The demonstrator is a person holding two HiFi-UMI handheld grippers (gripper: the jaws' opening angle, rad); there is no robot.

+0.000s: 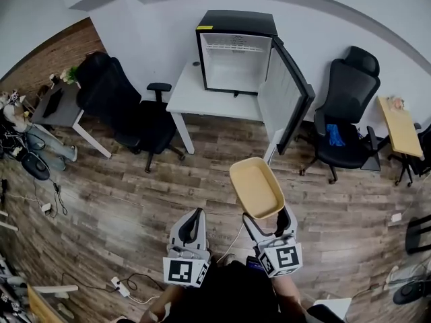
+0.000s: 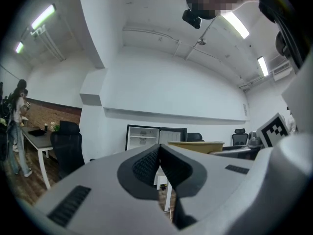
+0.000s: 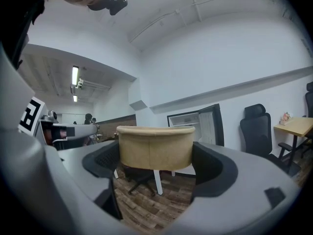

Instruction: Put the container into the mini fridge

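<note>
A tan rectangular container (image 1: 256,187) is held in the air by my right gripper (image 1: 267,223), whose jaws are shut on its near end; in the right gripper view the container (image 3: 155,147) fills the gap between the pads. My left gripper (image 1: 195,219) hangs beside it, shut and holding nothing, its pads (image 2: 160,164) pressed together. The black mini fridge (image 1: 235,52) stands on a white table (image 1: 195,98) straight ahead against the wall. Its door (image 1: 288,93) is swung open to the right, and the white inside looks bare. The fridge (image 3: 193,122) also shows beyond the container.
A black office chair (image 1: 128,110) stands left of the table and another black chair (image 1: 346,113) right of the fridge door. A small wooden table (image 1: 399,128) is at the far right, a desk (image 1: 59,108) at the far left. Cables and a power strip (image 1: 120,287) lie on the wood floor.
</note>
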